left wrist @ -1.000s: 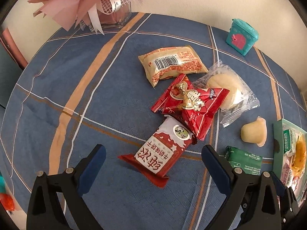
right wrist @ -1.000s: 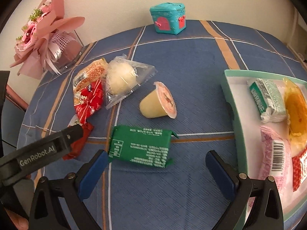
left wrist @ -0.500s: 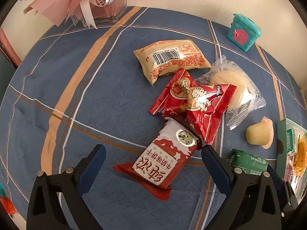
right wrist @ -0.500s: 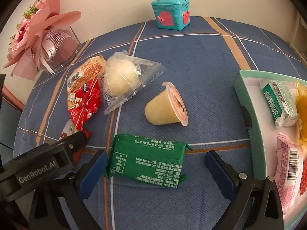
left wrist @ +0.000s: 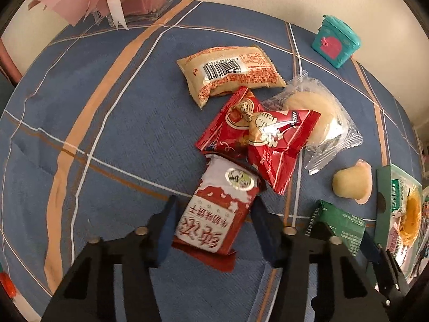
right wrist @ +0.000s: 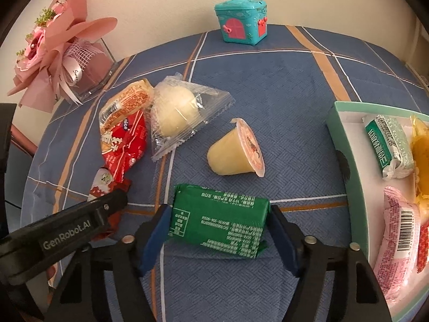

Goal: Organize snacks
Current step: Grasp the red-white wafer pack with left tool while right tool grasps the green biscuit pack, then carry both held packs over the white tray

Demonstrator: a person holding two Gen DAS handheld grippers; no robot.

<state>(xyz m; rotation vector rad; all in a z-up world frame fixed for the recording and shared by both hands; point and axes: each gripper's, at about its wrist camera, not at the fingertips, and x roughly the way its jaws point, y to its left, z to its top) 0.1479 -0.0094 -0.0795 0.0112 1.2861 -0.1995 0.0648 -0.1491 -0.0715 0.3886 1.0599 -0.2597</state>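
My left gripper (left wrist: 213,209) is shut on a red-and-white milk biscuit packet (left wrist: 214,212) lying on the blue cloth. Beyond it lie a red snack bag (left wrist: 257,136), a tan bar with a barcode (left wrist: 230,72) and a clear-wrapped bun (left wrist: 319,115). My right gripper (right wrist: 218,220) is shut on a green wafer packet (right wrist: 218,221), also seen in the left wrist view (left wrist: 337,225). A yellow jelly cup (right wrist: 236,150) lies on its side just beyond. The mint-green box (right wrist: 346,155) at right holds several snacks.
A teal toy house (right wrist: 241,20) stands at the table's far edge by the wall. A pink bouquet in a glass vase (right wrist: 61,59) stands at far left. The left gripper's body (right wrist: 64,225) lies close to the left of my right gripper.
Both grippers moved forward and closed: the left onto the red-and-white packet, the right onto the green packet. Both were wide open before.
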